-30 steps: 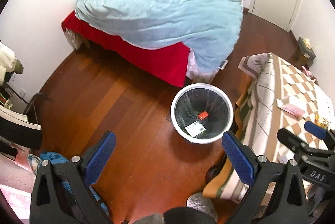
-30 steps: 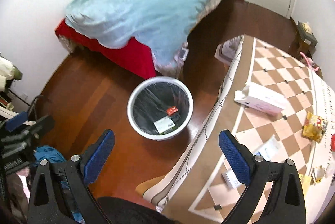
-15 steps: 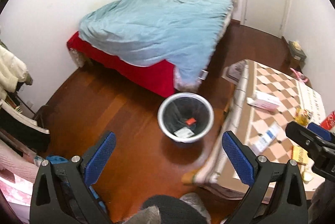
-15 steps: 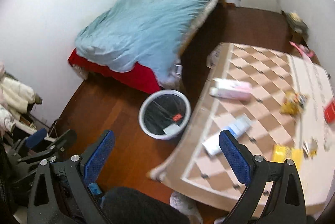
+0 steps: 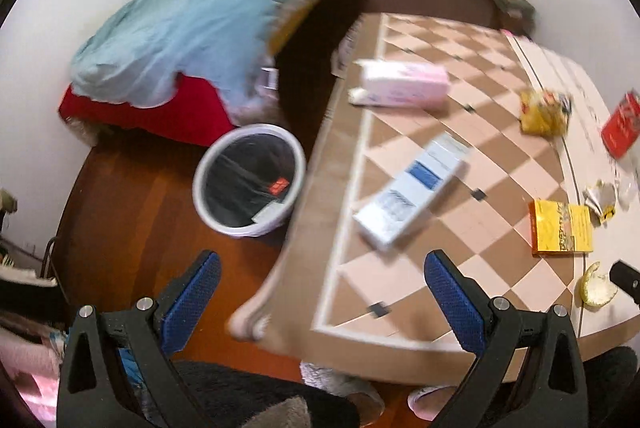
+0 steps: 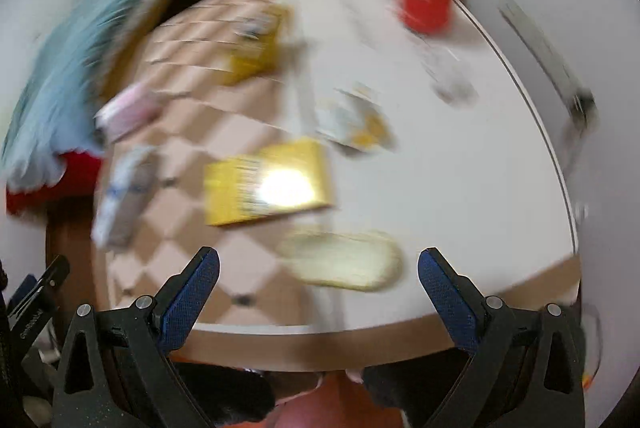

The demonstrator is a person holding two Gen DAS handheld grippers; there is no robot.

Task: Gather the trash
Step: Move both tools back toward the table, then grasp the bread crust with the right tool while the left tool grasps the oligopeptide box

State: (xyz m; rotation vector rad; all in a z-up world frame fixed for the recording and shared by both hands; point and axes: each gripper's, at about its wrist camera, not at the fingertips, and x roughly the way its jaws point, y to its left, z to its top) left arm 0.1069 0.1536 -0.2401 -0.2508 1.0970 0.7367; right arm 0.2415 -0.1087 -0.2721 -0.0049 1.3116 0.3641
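Jaws agape; yellow box mid-table.

Left tongs: two black plastic arms with triangular cut-outs, splayed wide apart, at 7 and 5 o'clock of the left wrist view.
Left pads: blue, finely cross-hatched, set on the inner faces of the arms.
Left screws: silver round heads, a pair on each arm.
Right tongs: same black frame, same triangular cut-outs, spread wide.
Right pads: dark blue, textured.
Right screws: silver, two per arm.
Markings: white lettering on the black body at 8 o'clock of the right wrist view, unreadable.
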